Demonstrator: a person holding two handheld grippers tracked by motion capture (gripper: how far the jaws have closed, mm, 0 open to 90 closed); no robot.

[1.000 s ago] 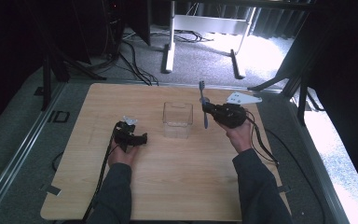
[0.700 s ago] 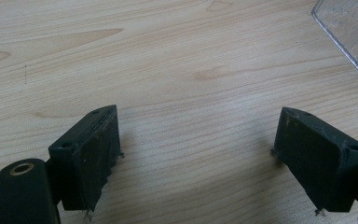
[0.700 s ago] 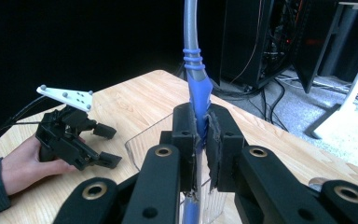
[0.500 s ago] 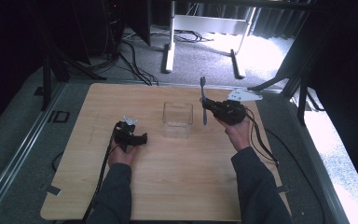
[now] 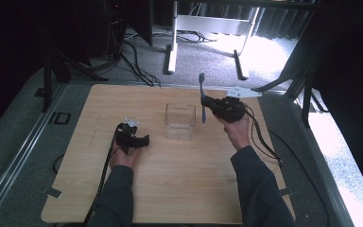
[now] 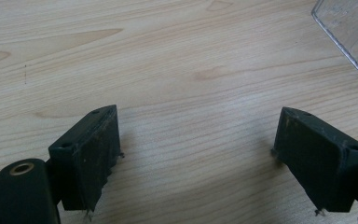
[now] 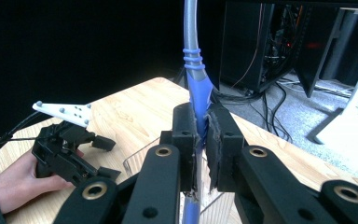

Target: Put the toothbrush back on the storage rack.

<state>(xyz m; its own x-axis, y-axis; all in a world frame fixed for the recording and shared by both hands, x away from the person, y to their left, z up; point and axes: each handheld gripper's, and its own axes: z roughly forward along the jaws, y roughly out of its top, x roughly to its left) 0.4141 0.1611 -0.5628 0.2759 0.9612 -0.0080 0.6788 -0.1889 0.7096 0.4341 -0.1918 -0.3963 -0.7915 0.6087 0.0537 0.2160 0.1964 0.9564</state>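
While raised off the table (image 5: 179, 189) at its far right side, clamped hard with the right gripper (image 5: 207, 101) on a toothbrush (image 5: 202, 97), pinching the blue handle low down and leaving the grey neck and head free above. Held near upright, bristle end up, probably for a straight drop, handle first, into the clear box (image 5: 179, 120). Hanging just beside that box, off its right wall, not yet over the opening. Seen along the right gripper (image 7: 200, 123) itself, the same tight pinch on the toothbrush (image 7: 196, 79), with the handle running down between the pads and out below, and with the rim of the box (image 7: 137, 163) lower and to one side.

Over on the other side, resting low on the wood with the left gripper (image 5: 142, 141), near the left wall of the box but apart from it. Spread wide at the left gripper (image 6: 198, 144), with only bare grain between the jaws and a corner of the box (image 6: 349, 32) at the upper right edge. Likely parked there to keep out of the way, or to steady the box if nudged.

Next, by this reading: shift over the opening, keep upright, lower, then let go. Worth minding the light box, apt to slide or tip under a knock from the handle's end.
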